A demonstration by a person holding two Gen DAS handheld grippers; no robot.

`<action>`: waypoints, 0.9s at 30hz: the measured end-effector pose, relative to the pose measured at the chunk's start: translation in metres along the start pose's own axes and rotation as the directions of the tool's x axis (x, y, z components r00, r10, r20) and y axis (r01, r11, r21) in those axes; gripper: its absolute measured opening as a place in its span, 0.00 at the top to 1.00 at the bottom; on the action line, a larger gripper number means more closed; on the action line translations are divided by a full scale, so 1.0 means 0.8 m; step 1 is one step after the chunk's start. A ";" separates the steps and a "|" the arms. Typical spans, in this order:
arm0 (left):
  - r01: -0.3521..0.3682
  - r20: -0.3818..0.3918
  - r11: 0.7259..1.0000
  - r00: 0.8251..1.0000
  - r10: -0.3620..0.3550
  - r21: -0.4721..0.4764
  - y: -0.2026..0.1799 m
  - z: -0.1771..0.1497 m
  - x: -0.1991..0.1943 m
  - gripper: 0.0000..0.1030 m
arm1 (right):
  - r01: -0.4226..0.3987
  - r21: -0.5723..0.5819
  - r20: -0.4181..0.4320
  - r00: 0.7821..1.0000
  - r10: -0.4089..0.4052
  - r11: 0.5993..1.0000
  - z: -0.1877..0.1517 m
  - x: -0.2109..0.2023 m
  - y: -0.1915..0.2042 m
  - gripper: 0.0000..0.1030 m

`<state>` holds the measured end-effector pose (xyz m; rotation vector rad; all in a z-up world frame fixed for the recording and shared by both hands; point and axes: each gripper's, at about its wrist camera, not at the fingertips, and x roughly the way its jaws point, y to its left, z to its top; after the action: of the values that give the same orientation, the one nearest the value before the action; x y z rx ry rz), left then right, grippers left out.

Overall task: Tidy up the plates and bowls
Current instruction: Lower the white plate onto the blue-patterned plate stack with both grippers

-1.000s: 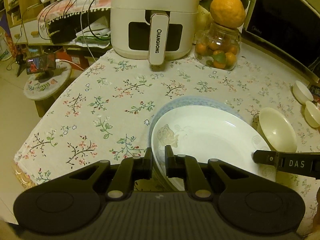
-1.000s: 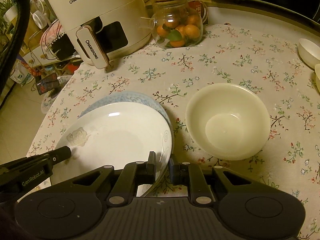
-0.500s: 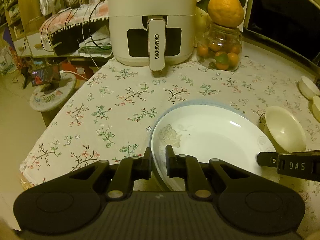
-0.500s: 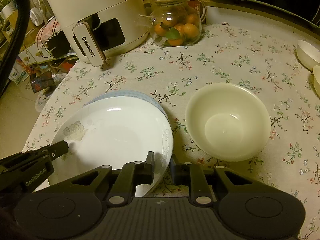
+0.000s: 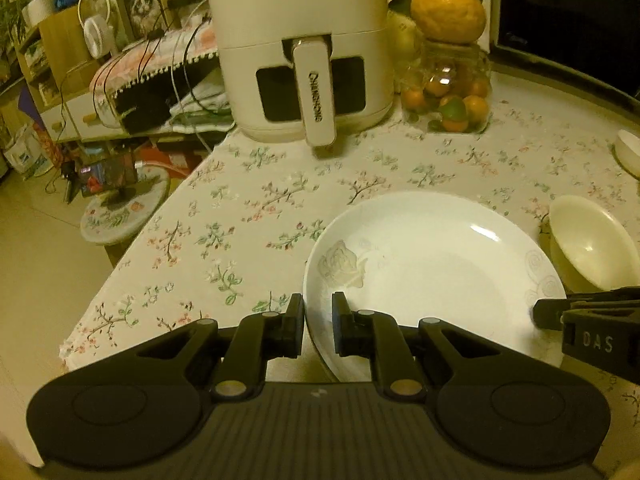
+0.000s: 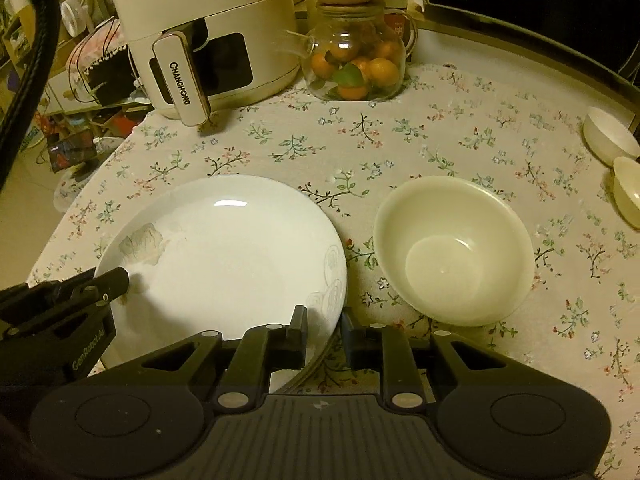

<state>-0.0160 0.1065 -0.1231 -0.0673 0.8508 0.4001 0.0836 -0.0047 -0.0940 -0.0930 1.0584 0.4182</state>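
A white plate [image 5: 432,264] [image 6: 224,248] with a faint rose print lies low over the floral tablecloth, held at both sides. My left gripper [image 5: 318,320] is shut on its near-left rim; its black fingers [image 6: 116,280] also show in the right wrist view. On the near-right rim sits my right gripper [image 6: 324,322], its jaws opening slightly with the rim still pinched between them; one of its fingertips [image 5: 540,316] shows in the left wrist view. A cream bowl [image 6: 452,248] [image 5: 592,248] stands just right of the plate.
Two small white bowls [image 6: 608,136] [image 6: 628,196] sit at the table's right edge. A white air fryer [image 5: 304,48] and a glass jar of oranges [image 6: 356,60] stand at the back, with a dark microwave [image 6: 520,8] behind. The table's edge [image 5: 120,280] drops off at the left.
The white plate has slid over the blue-rimmed plate beneath it, whose rim no longer shows. Both views have tilted up slightly. The right jaws stand a little wider.
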 end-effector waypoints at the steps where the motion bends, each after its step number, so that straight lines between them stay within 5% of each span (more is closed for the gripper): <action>1: 0.000 -0.002 1.000 1.000 0.000 -0.004 0.001 0.000 0.002 0.89 | 0.004 -0.004 0.003 1.000 -0.004 1.000 -0.001 0.000 0.001 0.80; 27: 0.042 -0.038 0.996 0.998 -0.045 -0.079 0.015 0.008 0.007 0.86 | -0.053 0.030 0.021 0.998 0.052 0.998 -0.009 0.008 -0.003 0.67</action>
<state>-0.0124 0.1204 -0.1216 -0.1661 0.8717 0.3922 0.0814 -0.0074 -0.1030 -0.0338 1.0488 0.4497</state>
